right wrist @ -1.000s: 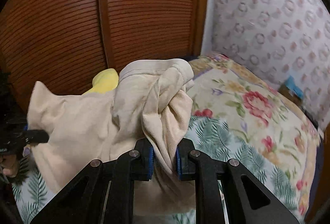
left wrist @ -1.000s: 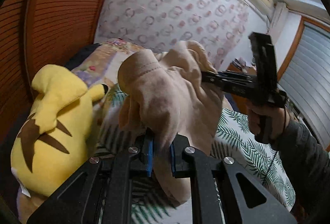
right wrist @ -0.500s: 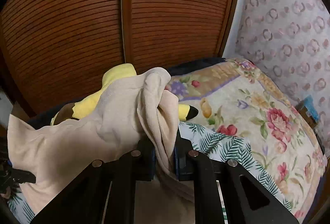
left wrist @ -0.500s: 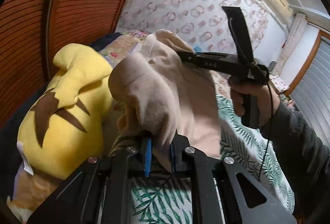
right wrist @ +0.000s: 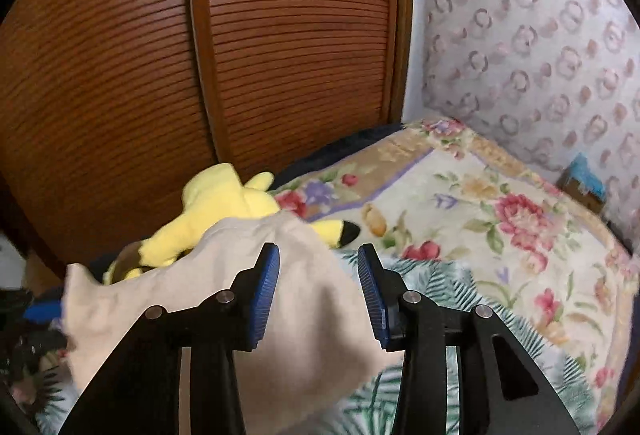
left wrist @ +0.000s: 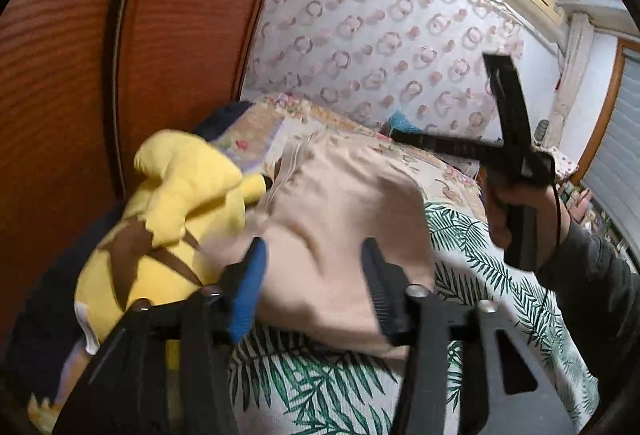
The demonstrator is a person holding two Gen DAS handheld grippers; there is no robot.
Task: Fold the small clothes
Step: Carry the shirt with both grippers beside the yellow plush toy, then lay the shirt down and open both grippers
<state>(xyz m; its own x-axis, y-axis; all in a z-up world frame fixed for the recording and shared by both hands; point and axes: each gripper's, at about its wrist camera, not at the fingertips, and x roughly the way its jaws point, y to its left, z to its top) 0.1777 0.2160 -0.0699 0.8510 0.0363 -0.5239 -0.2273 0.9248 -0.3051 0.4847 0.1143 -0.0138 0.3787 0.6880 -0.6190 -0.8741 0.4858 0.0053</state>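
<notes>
A beige garment [left wrist: 340, 211] lies slumped on the bed, partly against a yellow plush toy [left wrist: 180, 203]. My left gripper [left wrist: 314, 269] hovers over its near edge. Its jaws are opening, and the cloth lies loose between them without touching the pads. In the right wrist view the same garment [right wrist: 192, 299] spreads under and left of my right gripper [right wrist: 318, 267]. Those jaws are opening too, and the blue pads [right wrist: 267, 275] stand apart from the fabric. A hand [left wrist: 516, 203] holds the right gripper [left wrist: 404, 139] beyond the garment's far side.
Brown slatted wardrobe doors [right wrist: 280, 55] rise right behind the plush toy [right wrist: 224, 203]. A floral bedspread [right wrist: 480, 219] covers the far part of the bed, a palm-leaf sheet [left wrist: 480, 259] the near part. A patterned wall [left wrist: 380, 47] closes the back.
Both grippers were shut on the raised garment; now both have let go and stand apart. The cloth has dropped onto the bed beside the plush toy.
</notes>
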